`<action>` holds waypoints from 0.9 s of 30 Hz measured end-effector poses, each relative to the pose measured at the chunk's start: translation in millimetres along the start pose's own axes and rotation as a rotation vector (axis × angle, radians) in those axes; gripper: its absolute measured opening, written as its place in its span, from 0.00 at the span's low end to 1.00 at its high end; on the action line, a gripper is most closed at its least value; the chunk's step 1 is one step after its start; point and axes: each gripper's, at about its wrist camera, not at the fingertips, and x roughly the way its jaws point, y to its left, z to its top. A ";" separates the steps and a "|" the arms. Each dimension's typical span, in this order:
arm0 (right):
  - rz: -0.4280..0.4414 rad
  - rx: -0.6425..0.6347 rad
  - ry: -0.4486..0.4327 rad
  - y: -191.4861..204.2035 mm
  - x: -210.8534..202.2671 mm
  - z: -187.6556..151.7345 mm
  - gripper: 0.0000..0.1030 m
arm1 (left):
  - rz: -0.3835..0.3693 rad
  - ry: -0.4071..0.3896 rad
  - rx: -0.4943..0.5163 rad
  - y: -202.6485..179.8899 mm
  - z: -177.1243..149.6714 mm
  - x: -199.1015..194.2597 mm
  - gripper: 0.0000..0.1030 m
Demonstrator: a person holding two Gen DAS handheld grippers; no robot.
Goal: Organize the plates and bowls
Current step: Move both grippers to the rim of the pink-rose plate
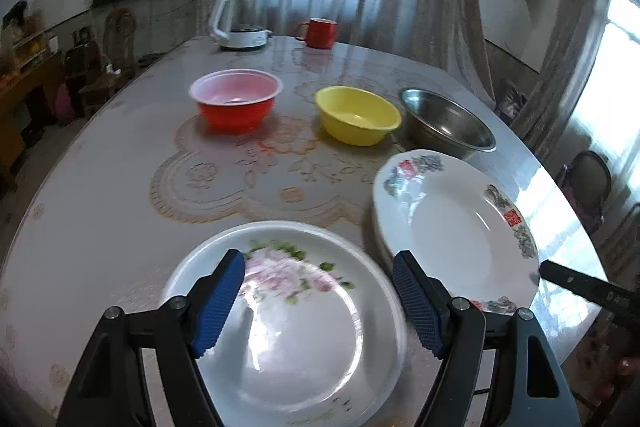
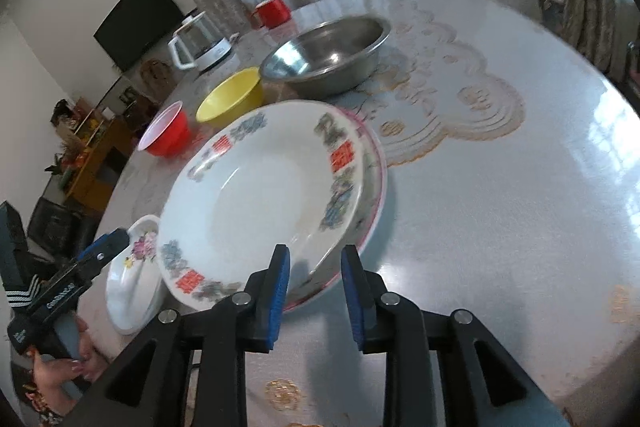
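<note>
Left gripper (image 1: 320, 301) spread over floral plate (image 1: 288, 327), its near edge cut off. Right gripper (image 2: 316, 291) apart at stacked plates (image 2: 256, 203); lower plate mostly hidden.

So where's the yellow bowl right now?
The yellow bowl sits mid-table in the row of bowls, between the red bowl and the steel bowl, beyond the plates.
</note>
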 end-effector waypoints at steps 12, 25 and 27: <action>0.130 -0.071 -0.044 32.5 -17.9 -8.4 0.28 | 0.067 -0.027 -0.090 46.1 -10.7 -19.4 0.83; 0.254 -0.269 0.084 103.2 2.8 -32.1 0.30 | 0.139 -0.017 -0.126 77.9 -24.5 -19.8 0.92; 0.271 -0.284 0.121 113.0 12.1 -37.1 0.30 | 0.147 -0.007 -0.128 81.2 -26.0 -16.9 0.92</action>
